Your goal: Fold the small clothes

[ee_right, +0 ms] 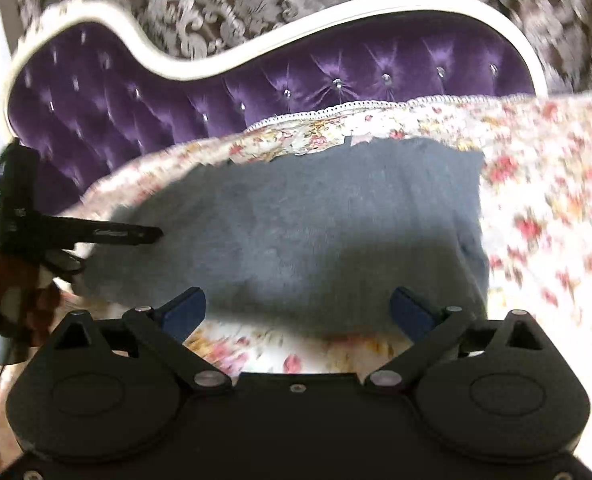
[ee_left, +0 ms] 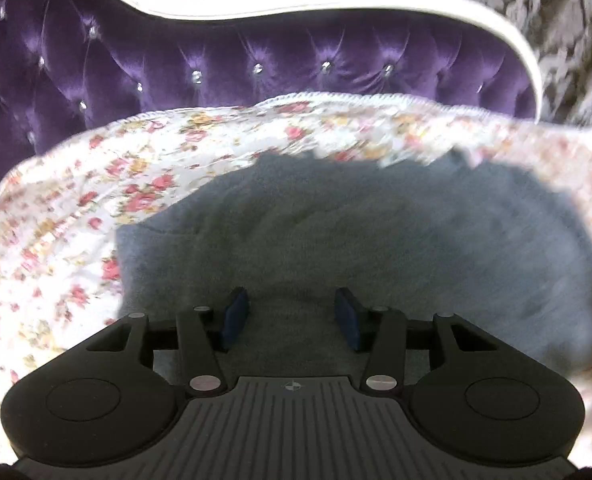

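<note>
A grey knitted garment (ee_left: 296, 232) lies spread flat on a floral bedspread (ee_left: 75, 208), in front of a purple tufted headboard (ee_left: 215, 56) with a white frame.

The left gripper (ee_left: 291, 316) hovers low over the garment's near part, its blue pads (ee_left: 235, 314) partly apart with only flat cloth showing in the gap; nothing is pinched.

The right gripper (ee_right: 298, 312) stands at the garment's near edge, on the side away from the headboard, jaws spread wide and empty.

In the right wrist view the left gripper (ee_right: 147, 234) reaches over the garment's left edge. It carries small pale lettering, too blurred to read. No other writing is legible.
</note>
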Demonstrator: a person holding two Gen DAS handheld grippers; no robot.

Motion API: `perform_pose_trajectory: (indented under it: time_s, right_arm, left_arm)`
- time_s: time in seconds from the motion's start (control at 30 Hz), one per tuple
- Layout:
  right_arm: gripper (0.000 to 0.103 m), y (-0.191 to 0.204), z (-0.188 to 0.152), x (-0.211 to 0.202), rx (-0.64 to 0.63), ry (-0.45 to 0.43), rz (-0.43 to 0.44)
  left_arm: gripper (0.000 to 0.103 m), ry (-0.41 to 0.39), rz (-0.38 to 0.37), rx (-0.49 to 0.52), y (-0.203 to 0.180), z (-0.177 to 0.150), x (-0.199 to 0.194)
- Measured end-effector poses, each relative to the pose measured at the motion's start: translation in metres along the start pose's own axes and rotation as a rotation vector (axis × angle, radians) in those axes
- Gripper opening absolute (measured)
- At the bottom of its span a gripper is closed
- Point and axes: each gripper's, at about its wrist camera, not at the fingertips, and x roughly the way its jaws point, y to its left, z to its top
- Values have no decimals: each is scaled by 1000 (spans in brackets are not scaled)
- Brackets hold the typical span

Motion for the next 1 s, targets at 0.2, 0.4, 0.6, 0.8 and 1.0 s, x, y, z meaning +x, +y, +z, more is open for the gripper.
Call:
perform_pose_trajectory:
  time_s: [0.2,0.4,0.6,0.8,1.0]
  right_arm:
    - [100,-30,-7,-19,166,-26,75]
    - [100,-57,-2,-28,229,-67,107]
    - [103,-86,10,-19,241,-64,113]
    - [103,-111,16,6,297,-31,145]
    - [103,-119,24,30,322,-16,212]
  left_arm:
    - [47,-29,-92,-12,-37,18,-8]
    - [47,26,-79,-35,-63,18,28]
    - [48,43,-42,-29,-71,9,40]
    - [48,66,-84,-50,-63,10,43]
    - [48,69,-87,-41,-65,10,42]
